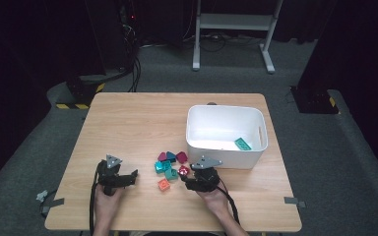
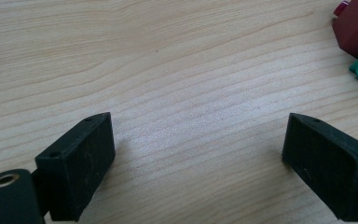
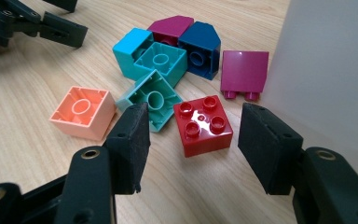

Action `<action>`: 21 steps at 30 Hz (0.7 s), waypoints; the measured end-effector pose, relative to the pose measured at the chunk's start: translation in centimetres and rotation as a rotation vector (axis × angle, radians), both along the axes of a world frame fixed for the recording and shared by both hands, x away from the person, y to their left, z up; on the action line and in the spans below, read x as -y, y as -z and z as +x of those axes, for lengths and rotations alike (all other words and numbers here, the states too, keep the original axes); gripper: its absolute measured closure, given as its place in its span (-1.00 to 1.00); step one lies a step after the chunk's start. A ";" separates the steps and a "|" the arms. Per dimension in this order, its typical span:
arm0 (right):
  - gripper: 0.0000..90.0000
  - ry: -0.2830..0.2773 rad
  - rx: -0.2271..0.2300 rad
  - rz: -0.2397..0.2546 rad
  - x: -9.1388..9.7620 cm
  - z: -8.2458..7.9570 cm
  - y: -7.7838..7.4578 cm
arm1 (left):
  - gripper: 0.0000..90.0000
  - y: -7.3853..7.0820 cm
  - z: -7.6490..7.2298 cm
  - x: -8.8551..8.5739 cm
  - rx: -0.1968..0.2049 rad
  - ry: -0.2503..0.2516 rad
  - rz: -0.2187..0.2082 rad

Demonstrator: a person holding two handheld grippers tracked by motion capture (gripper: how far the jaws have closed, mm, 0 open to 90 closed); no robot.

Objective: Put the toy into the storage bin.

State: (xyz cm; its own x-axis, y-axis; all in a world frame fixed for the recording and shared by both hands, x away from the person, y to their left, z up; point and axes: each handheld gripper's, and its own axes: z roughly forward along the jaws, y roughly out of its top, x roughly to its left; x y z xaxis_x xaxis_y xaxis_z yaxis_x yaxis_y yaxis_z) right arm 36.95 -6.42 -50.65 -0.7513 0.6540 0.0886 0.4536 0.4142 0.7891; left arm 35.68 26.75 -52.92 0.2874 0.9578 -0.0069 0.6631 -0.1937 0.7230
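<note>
The wooden table (image 1: 142,123) carries a white bin (image 1: 225,135) at its right side, with a green brick (image 1: 243,144) lying inside. Just left of the bin sits a heap of bricks (image 3: 168,60). Nearest the right gripper (image 3: 193,135), the red brick (image 3: 203,125) rests flat, studs up; it is square, so no long axis shows. The jaws stand apart on either side of it, not touching. The left gripper (image 2: 196,154) hangs open over bare wood.

A wooden table (image 1: 138,123) stands on grey carpet (image 1: 325,162), a white frame (image 1: 234,22) against the dark backdrop.
</note>
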 end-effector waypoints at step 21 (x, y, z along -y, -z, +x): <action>-0.04 0.029 0.006 -0.030 -1.6 1.0 1.1 | -0.79 0.0 0.0 0.0 0.000 0.000 0.000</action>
